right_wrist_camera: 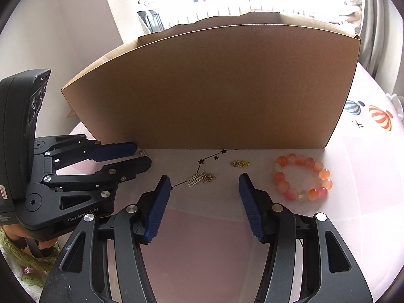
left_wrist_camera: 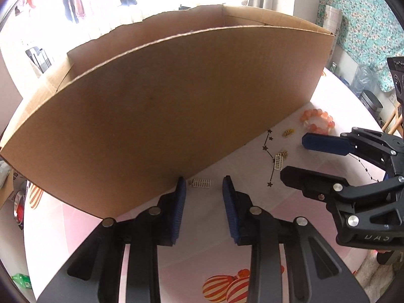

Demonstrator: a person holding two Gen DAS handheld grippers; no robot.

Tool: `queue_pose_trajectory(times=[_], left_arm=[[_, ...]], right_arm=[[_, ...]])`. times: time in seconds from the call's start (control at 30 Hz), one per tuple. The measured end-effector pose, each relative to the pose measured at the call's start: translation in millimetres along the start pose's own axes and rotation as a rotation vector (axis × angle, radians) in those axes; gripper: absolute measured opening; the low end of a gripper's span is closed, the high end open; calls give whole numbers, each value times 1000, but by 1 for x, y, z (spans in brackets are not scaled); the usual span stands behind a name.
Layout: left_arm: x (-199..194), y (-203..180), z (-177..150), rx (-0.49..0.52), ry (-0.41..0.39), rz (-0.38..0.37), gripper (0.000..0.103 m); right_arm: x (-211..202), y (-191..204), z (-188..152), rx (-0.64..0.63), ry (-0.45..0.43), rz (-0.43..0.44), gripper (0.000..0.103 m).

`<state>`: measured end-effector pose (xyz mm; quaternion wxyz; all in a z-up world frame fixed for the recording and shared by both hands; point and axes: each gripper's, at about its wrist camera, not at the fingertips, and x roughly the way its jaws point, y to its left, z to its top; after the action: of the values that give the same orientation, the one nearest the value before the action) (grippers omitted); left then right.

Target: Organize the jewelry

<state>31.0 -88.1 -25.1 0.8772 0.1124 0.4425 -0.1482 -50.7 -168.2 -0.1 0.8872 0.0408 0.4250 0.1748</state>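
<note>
Both grippers, left (left_wrist_camera: 204, 185) and right (right_wrist_camera: 204, 180), are hovering with jaws apart and empty over charms (right_wrist_camera: 202, 178) lying before the box (right_wrist_camera: 214, 88), probably for picking.

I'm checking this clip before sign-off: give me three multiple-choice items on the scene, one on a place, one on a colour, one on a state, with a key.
1. Where does the bead bracelet lie?
A. inside the cardboard box
B. on the tablecloth in front of the cardboard box
C. between the left gripper's pads

2. What colour are the bracelet's beads mostly?
A. orange and pink
B. dark green
C. black

3. What is between the pads of the right gripper?
A. the bead bracelet
B. a gold chain, pinched
C. nothing; the pads stand apart over the cloth

Key:
1 B, it rests on the tablecloth near the box's front wall.
2 A, the beads show orange, pink and a few pale ones.
3 C, the pads press on nothing, and the abacus-shaped charm lies beyond the tips.
</note>
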Motion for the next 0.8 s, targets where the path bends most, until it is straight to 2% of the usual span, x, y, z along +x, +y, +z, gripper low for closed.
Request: queue_pose_trajectory(times=[0.17,0.23,0.3,0.37,0.67,0.8], left_arm=[[-3,-2,-4,3,-21,6,16],[-4,-3,-5,26,-24,21,4],[-5,-11,-5,56,-26,38,0],[-7,-18,-5,79,-24,48,0],[-24,-17,-21,78,19,8,0],[-29,-1,-21,52,-34,-18,0]], right_arm=[[1,0,2,1,-3,3,53],[0,-2,3,4,-5,6,53],[-1,-3,3,8,-7,10,53],[-1,-3,3,12,-9,14,53],[-4,-4,5,18,-10,23,53],[-4,-5,5,24,-10,29,53]])
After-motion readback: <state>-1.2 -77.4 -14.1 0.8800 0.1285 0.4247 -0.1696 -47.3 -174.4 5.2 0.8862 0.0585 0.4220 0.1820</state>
